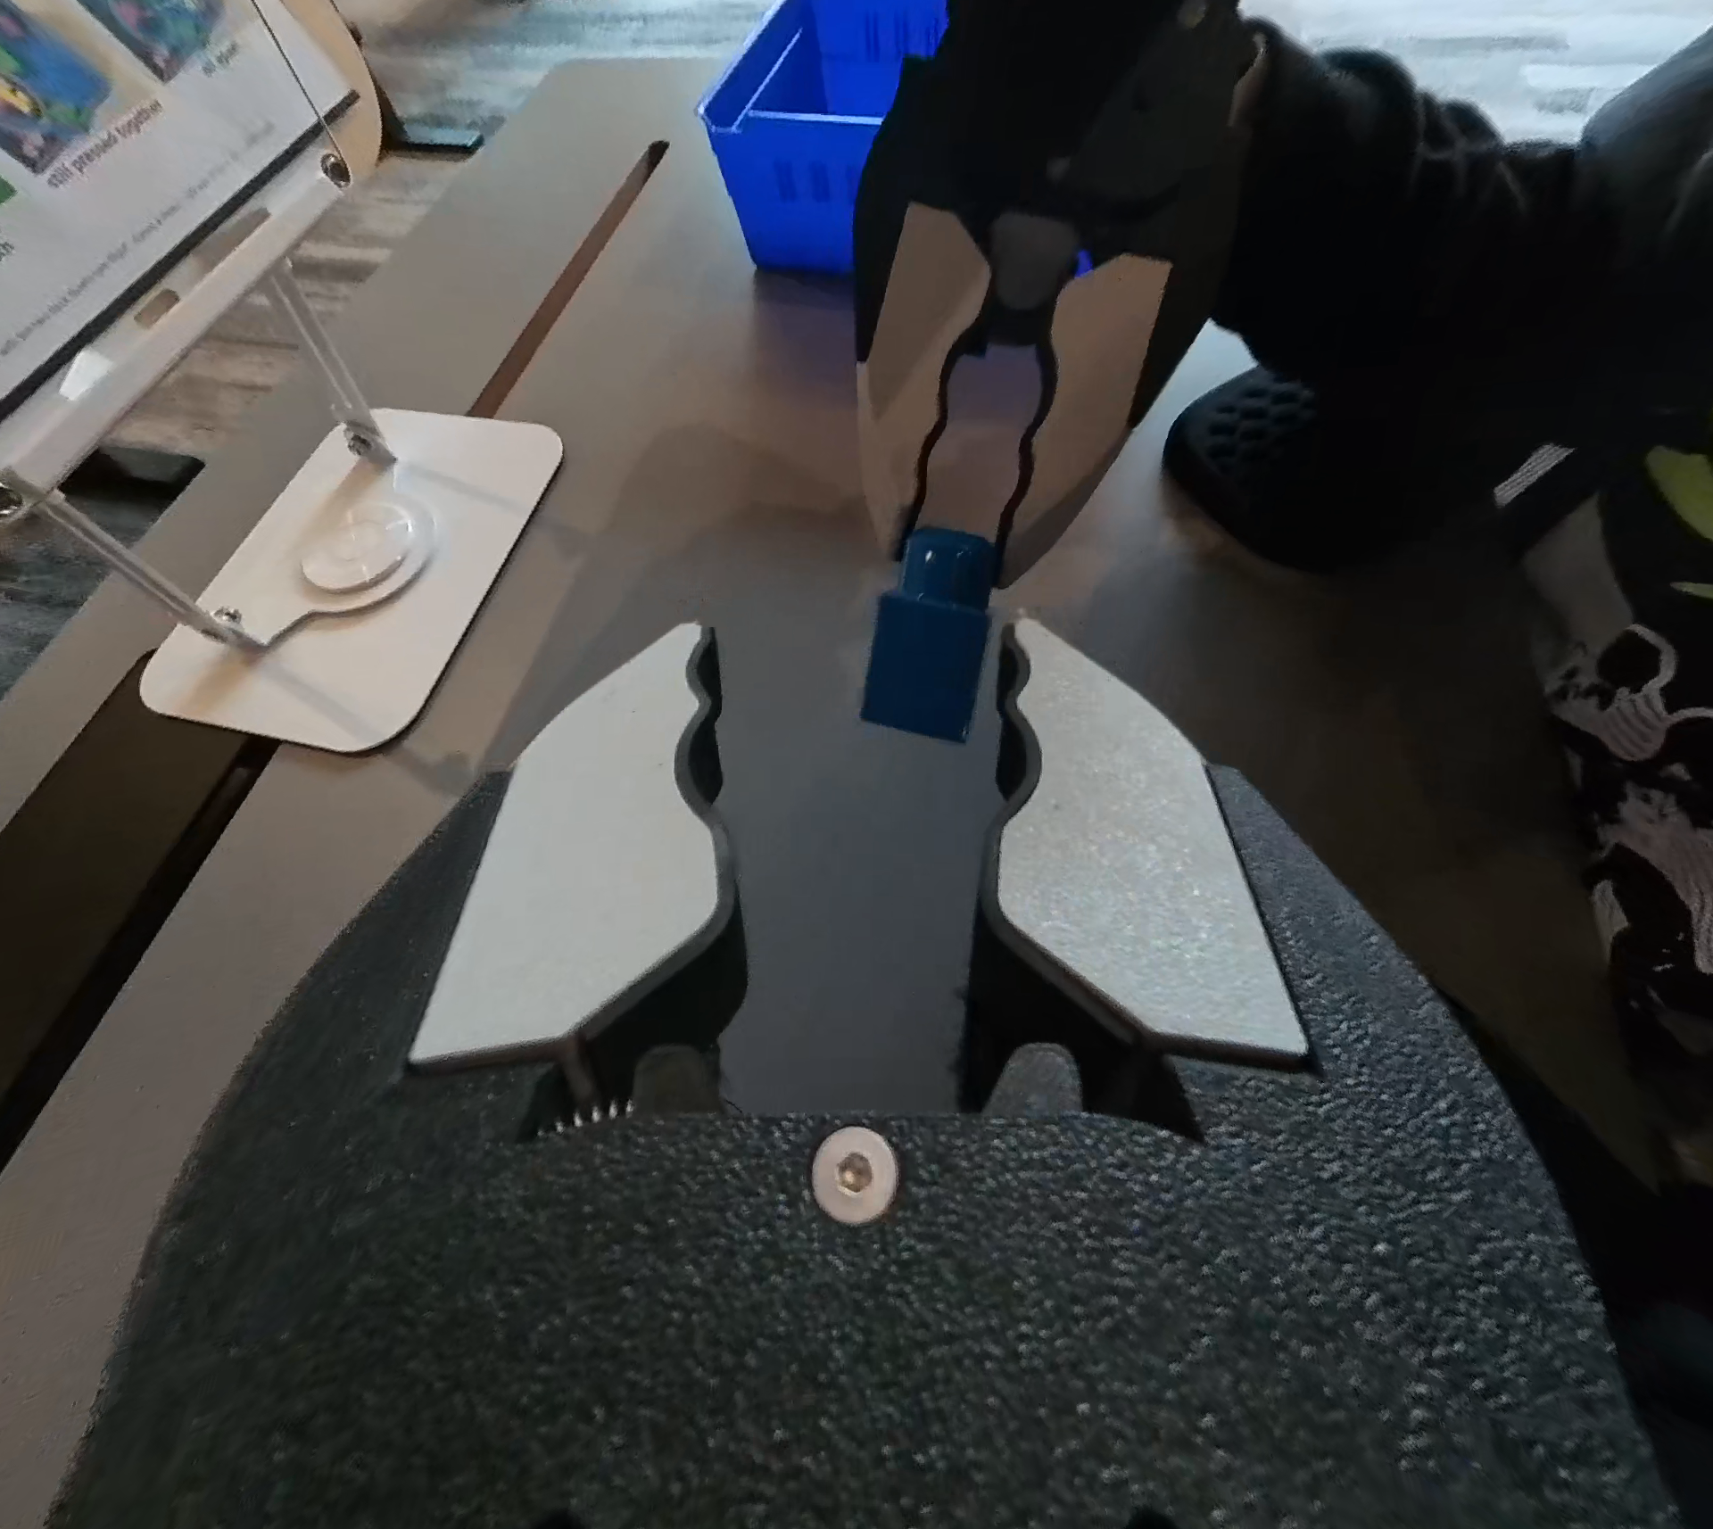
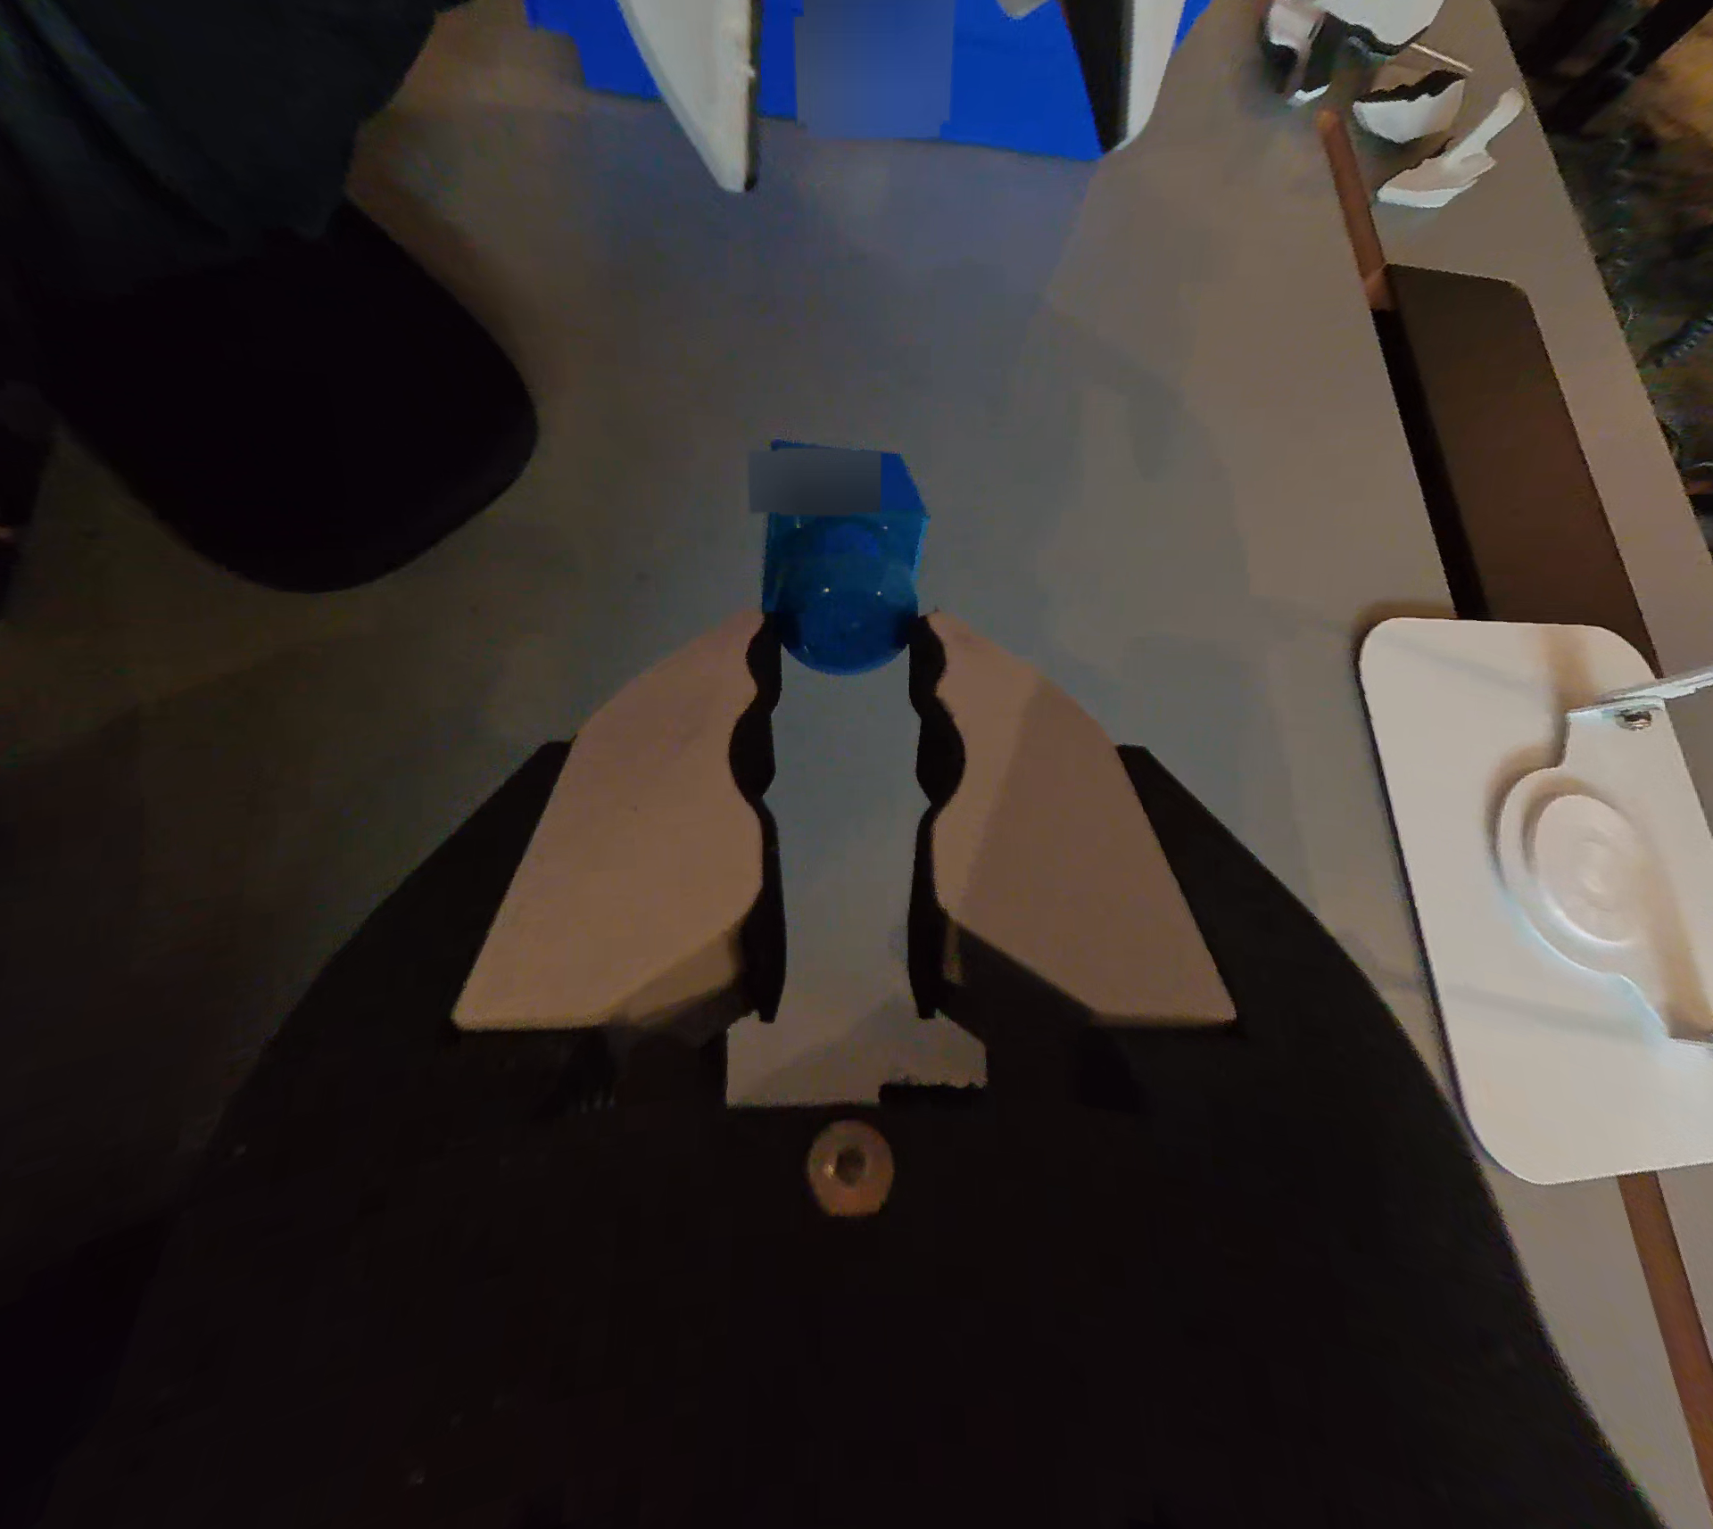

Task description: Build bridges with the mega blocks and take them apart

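Observation:
A single blue mega block (image 1: 927, 664) is in the middle of the dark table (image 1: 649, 391). My right gripper (image 1: 945, 558) comes in from the far side and is shut on the block's round top stud. In the right wrist view the same block (image 2: 839, 585) sits between my right gripper's tips (image 2: 839, 632), stud toward the camera. My left gripper (image 1: 857, 641) is open and empty, its right fingertip just beside the block. It shows in the right wrist view (image 2: 927, 159) as two white fingers hanging at the top.
A blue plastic bin (image 1: 816, 122) stands at the far side of the table, also in the right wrist view (image 2: 890, 48). A white stand base (image 1: 352, 576) with an instruction sheet (image 1: 111, 122) is at the left. White broken pieces (image 2: 1372, 76) lie near the table's edge. One gripper's finger ends stand about 8 centimetres off the other's.

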The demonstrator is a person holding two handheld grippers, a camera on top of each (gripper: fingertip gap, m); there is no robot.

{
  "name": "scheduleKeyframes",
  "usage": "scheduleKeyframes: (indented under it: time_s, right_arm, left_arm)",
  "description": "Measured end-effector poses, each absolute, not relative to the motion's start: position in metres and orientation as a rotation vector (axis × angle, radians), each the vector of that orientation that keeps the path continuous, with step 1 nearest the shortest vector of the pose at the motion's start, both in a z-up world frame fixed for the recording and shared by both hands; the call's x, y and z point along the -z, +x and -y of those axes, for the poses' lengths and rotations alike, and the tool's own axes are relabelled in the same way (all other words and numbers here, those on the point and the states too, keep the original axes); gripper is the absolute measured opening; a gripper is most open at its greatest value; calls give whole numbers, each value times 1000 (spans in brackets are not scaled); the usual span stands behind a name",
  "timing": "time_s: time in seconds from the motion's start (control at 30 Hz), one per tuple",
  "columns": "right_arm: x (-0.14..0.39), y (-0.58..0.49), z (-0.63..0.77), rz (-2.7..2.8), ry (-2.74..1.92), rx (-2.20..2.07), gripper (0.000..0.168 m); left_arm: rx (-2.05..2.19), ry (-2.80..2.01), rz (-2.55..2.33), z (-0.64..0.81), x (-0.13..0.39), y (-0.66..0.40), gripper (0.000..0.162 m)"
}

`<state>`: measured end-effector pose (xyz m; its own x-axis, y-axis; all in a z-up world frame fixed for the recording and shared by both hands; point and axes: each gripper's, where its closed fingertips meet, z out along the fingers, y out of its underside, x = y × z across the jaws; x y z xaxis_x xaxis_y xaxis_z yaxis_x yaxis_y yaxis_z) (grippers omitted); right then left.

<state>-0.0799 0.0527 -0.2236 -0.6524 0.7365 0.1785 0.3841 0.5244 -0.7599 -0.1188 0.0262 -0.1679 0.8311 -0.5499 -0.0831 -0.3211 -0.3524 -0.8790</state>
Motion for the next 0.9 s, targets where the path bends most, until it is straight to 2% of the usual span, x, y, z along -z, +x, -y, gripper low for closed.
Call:
scheduleKeyframes:
  time_s: [0.37,0.9]
  right_arm:
    - [293,-37,-40,2765,-789,-288,27]
    - [309,-31,-38,2849,-984,-96,27]
  left_arm:
    - [9,-2118,-435,-13,171,-171,50]
    - [-106,-2109,-312,-3,163,-199,47]
